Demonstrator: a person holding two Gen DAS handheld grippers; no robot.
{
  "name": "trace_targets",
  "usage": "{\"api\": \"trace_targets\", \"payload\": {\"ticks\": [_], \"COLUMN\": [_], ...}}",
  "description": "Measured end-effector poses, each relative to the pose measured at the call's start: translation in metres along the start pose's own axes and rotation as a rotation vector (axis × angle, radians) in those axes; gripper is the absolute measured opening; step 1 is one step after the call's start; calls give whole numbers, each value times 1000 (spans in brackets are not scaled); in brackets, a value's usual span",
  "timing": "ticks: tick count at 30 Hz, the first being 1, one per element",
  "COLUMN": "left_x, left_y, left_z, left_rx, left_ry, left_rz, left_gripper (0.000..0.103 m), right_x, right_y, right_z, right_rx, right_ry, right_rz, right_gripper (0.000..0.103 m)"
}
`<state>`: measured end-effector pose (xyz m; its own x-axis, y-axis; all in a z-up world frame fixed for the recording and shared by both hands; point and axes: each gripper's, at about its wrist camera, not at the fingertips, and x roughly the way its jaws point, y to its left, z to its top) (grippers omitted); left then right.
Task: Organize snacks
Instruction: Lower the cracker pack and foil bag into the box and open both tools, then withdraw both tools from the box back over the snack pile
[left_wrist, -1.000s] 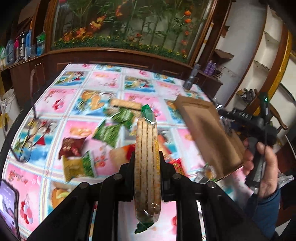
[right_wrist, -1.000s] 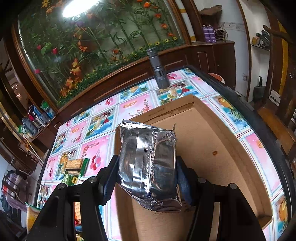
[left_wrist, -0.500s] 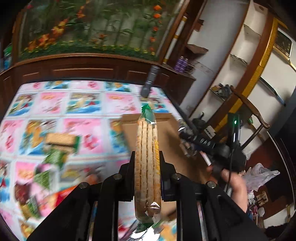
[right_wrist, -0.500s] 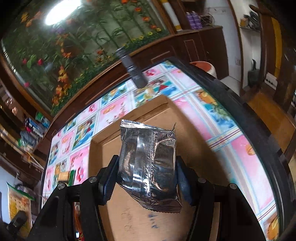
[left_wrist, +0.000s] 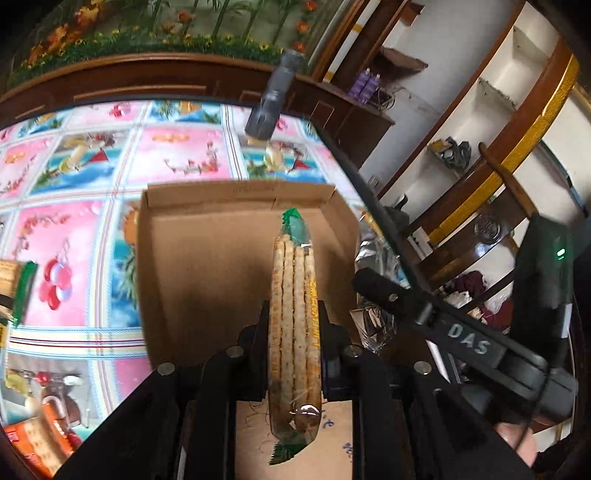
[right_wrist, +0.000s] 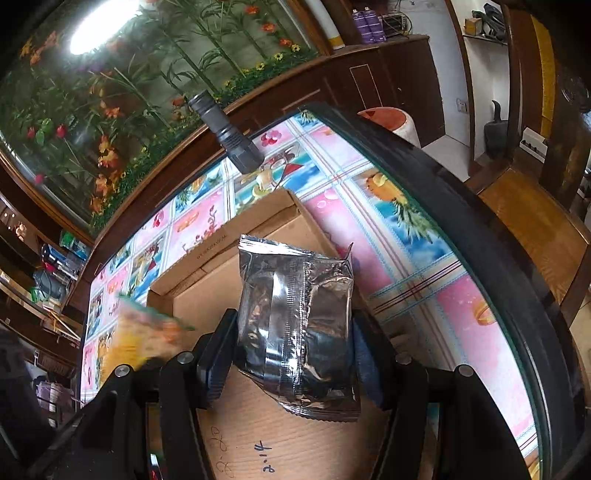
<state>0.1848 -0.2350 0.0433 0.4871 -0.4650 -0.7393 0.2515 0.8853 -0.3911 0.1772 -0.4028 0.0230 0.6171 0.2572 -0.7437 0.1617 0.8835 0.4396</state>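
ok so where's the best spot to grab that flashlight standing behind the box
Grip the flashlight around its dark round body, just above the wider head that rests on the tablecloth. It stands upright with its head down beyond the cardboard box, so a level approach from the side, jaws across the barrel, looks safest. The knurled narrow end probably gives less hold.

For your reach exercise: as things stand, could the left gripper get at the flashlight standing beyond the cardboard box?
Probably not: the left gripper is shut on the cracker pack, and the box lies before the flashlight.
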Motion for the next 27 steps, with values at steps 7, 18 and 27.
{"api": "trace_targets", "payload": {"ticks": [7, 18, 27], "left_x": [17, 12, -2], "left_y": [4, 11, 9], "left_z": [-7, -10, -12], "left_rx": [-1, -12, 3], "left_ry": [39, 29, -23], "left_rz": [20, 30, 61], "left_gripper": [18, 25, 66], "right_x": [8, 9, 2], "right_y": [4, 10, 14], "right_z": [-4, -6, -7], "right_rx": [-19, -44, -45], "right_ry": [18, 30, 14], "right_rz": [-34, -50, -35], "right_gripper": [63, 63, 63]}}
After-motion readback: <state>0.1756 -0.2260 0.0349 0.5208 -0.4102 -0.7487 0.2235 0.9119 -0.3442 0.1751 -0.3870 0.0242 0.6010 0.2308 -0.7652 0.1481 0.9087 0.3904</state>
